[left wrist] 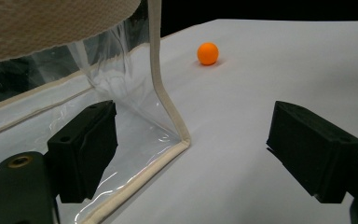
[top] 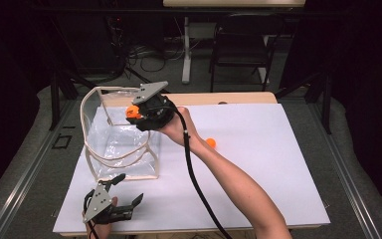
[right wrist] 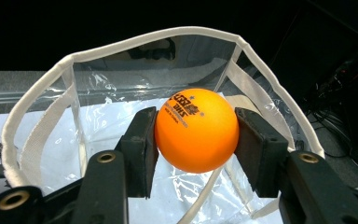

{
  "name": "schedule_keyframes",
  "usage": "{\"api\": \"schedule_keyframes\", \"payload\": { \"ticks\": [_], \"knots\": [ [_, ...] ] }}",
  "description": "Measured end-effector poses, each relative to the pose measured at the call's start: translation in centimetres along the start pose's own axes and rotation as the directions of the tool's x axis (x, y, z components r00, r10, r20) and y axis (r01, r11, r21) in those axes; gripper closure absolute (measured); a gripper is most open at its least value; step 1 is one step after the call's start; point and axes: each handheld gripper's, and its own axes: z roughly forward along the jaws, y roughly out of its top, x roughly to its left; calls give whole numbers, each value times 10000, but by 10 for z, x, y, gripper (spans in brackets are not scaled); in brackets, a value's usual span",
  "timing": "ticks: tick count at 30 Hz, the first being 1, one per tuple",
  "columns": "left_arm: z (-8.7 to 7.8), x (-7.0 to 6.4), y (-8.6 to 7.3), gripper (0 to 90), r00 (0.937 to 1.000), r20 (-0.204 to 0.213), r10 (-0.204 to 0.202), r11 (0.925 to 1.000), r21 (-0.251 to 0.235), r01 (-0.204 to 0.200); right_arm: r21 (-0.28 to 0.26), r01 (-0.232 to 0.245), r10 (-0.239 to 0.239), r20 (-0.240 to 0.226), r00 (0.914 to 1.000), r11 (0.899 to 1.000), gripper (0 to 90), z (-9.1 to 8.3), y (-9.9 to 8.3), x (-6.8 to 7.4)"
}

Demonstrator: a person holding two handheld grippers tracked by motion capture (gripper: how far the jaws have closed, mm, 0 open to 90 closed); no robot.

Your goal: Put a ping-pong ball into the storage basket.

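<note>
One orange ball [right wrist: 196, 130] sits clamped between the jaws of our right gripper [top: 146, 113], directly above the open mouth of the clear bag [right wrist: 121, 46], so we judge it goes straight down, while our left gripper [top: 110, 203] waits wide open beside the bag's near corner.

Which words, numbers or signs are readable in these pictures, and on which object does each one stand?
Black print, seen upside down, on the orange ball held in the right gripper: the larger line is too unclear to spell with confidence.
A smaller line beside it and small star marks: too small to read.
Second orange ball on the table: no text visible.
Clear bag: no text visible.
</note>
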Motion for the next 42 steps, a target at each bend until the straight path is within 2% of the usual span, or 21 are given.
{"api": "schedule_keyframes", "payload": {
  "ticks": [12, 19, 42],
  "knots": [
    [-1, 1, 0, 156, 10000, -34, 13, 10000, -32, -13, 543, 155, -152, -48, 9999, 9984, 512, 13, 4, 3],
    [-1, 1, 0, 156, 10000, -6, -6, 10000, -34, 6, 860, 86, -74, -145, 9999, 9963, 512, 21, 4, 3],
    [-2, 1, 0, 156, 10000, -29, -26, 10000, -30, 26, 1715, 216, -100, -685, 9976, 9849, 510, 37, 1, 9]
  ]
}}
